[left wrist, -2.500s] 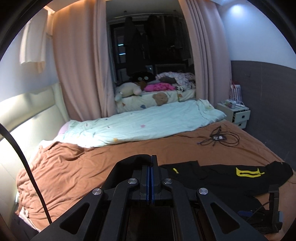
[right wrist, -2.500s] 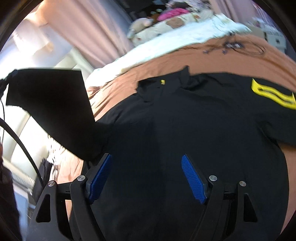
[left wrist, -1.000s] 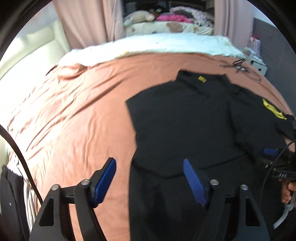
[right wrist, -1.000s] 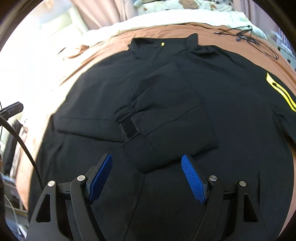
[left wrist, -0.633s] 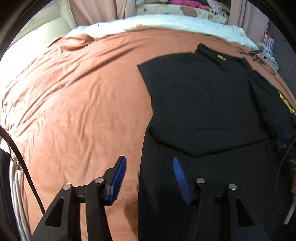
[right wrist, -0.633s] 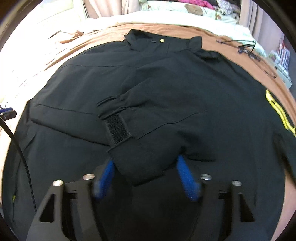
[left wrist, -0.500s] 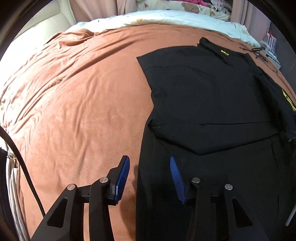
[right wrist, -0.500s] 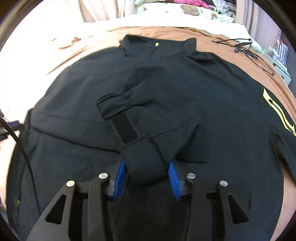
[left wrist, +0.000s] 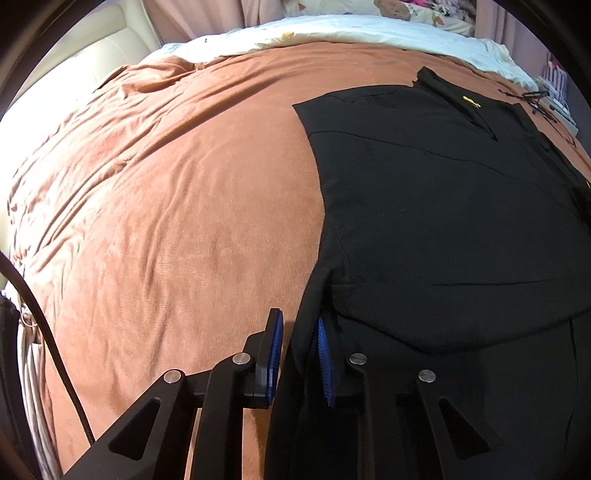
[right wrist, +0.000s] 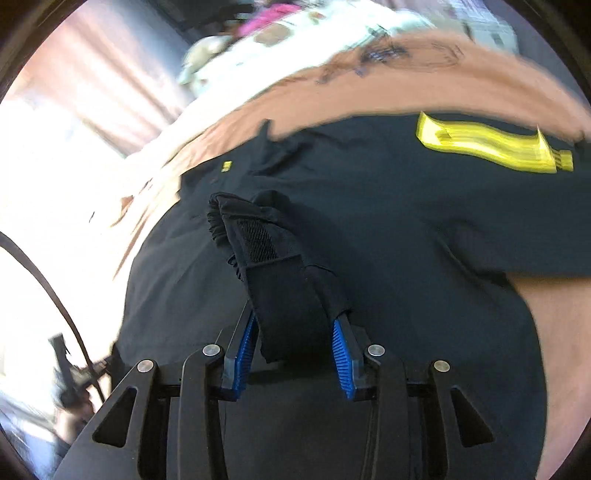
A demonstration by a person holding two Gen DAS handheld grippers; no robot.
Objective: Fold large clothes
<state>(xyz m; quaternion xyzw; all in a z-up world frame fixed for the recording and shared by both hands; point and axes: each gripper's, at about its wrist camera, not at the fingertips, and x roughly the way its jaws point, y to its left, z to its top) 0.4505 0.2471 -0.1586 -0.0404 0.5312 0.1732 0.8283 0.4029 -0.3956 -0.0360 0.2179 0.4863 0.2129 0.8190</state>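
Observation:
A large black jacket [left wrist: 443,206] lies spread on the brown bedspread [left wrist: 166,206], its left sleeve folded across the body. My left gripper [left wrist: 300,328] is shut on the jacket's left side edge near the armpit. In the right wrist view the jacket [right wrist: 388,221] shows a yellow print [right wrist: 487,147] on its right sleeve. My right gripper [right wrist: 293,328] is shut on the folded sleeve's cuff [right wrist: 280,273], with its velcro tab [right wrist: 258,240], and holds it lifted above the body.
A pale quilt [left wrist: 369,33] and soft toys lie at the far end of the bed. A tangle of black cable [left wrist: 535,98] lies on the bedspread beyond the collar. A padded headboard [left wrist: 92,70] runs along the left.
Both grippers have closed. The left one has clamped the jacket's side edge. The right one has clamped the sleeve cuff, lifted it and swung right.

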